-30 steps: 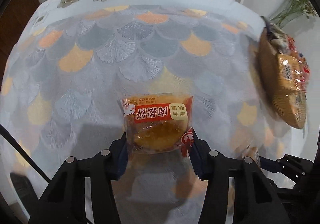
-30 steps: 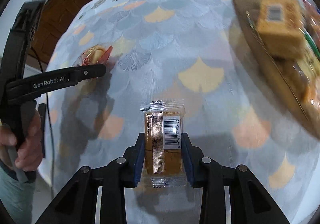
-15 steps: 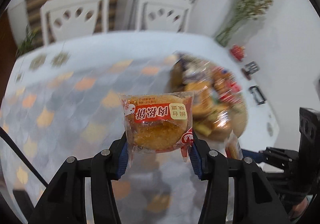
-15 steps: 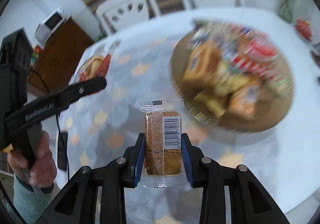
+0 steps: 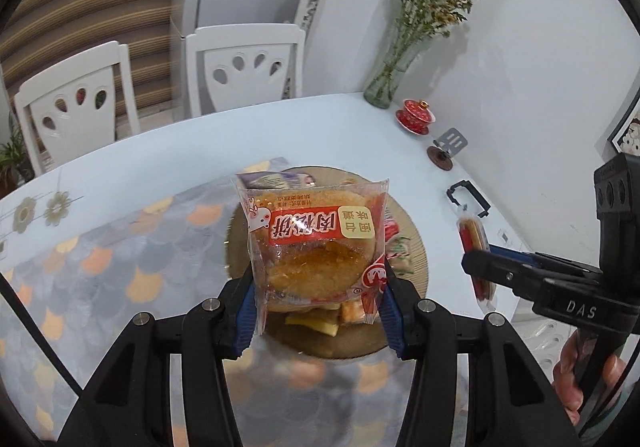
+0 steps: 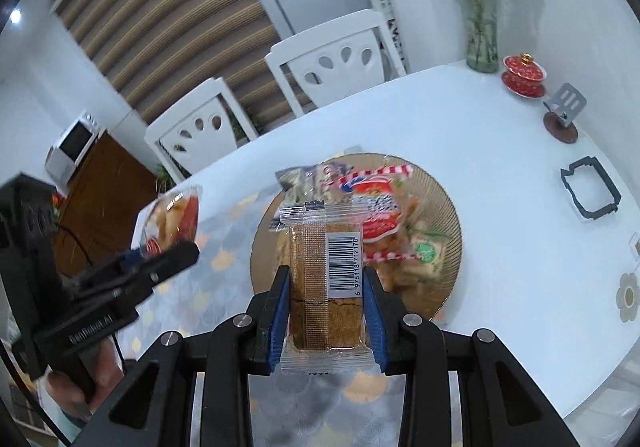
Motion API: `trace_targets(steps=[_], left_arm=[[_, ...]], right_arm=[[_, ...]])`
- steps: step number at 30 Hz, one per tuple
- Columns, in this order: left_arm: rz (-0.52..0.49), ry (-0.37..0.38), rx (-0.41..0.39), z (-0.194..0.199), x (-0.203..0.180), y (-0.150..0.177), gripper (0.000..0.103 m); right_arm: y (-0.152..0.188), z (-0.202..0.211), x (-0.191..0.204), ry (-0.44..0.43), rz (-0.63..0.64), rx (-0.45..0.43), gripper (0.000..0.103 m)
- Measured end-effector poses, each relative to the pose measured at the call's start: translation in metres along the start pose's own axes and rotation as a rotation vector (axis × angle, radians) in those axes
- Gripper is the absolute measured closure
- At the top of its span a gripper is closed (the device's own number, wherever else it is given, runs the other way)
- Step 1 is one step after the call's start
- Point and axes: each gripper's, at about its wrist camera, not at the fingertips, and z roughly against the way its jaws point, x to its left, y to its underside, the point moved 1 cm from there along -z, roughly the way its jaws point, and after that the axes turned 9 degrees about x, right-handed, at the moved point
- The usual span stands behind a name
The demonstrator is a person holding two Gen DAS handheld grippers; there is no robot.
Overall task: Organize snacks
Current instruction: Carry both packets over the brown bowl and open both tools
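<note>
My left gripper is shut on a round meat-floss cake in a clear wrapper with a red label, held in the air above the near side of the round brown plate. My right gripper is shut on a rectangular brown cake in a clear wrapper with a barcode, held in the air over the near left part of the same plate. The plate holds several wrapped snacks. Each gripper shows in the other's view: the right one, the left one.
The table has a scallop-patterned mat and a white top. At the far right stand a glass vase with flowers, a red lidded cup, a small stand and a black clip. Two white chairs stand behind.
Both grippers rose from low over the mat and swung towards the plate, each still holding its snack. The plate now lies straight ahead under both snacks.
</note>
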Motion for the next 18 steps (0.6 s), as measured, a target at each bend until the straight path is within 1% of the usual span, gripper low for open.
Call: trace_targets(steps=[7,9,10,11,12,13,18], left_arm=[[-0.003,0.005,0.063,-0.026,-0.012,0.000,0.054],[-0.003,0.013,0.100,-0.038,-0.014,0.000,0.052],[0.001,0.021,0.121,-0.044,-0.014,-0.001,0.047],[0.012,0.026,0.136,-0.049,-0.013,-0.001,0.042],[0.026,0.033,0.144,-0.053,-0.011,0.000,0.031],[0.038,0.041,0.143,-0.057,-0.009,0.002,0.029],[0.105,0.053,0.157,-0.062,0.010,0.013,0.029]], right_arm=[[-0.006,-0.014,-0.015,-0.017,-0.031,0.041,0.070],[-0.008,-0.022,-0.016,-0.017,-0.034,0.059,0.070],[-0.009,-0.028,-0.018,-0.015,-0.038,0.074,0.069],[-0.010,-0.034,-0.019,-0.011,-0.043,0.098,0.060],[-0.011,-0.041,-0.022,-0.008,-0.051,0.122,0.052],[-0.014,-0.045,-0.026,-0.008,-0.062,0.129,0.044],[-0.010,-0.049,-0.041,-0.014,-0.103,0.127,0.044]])
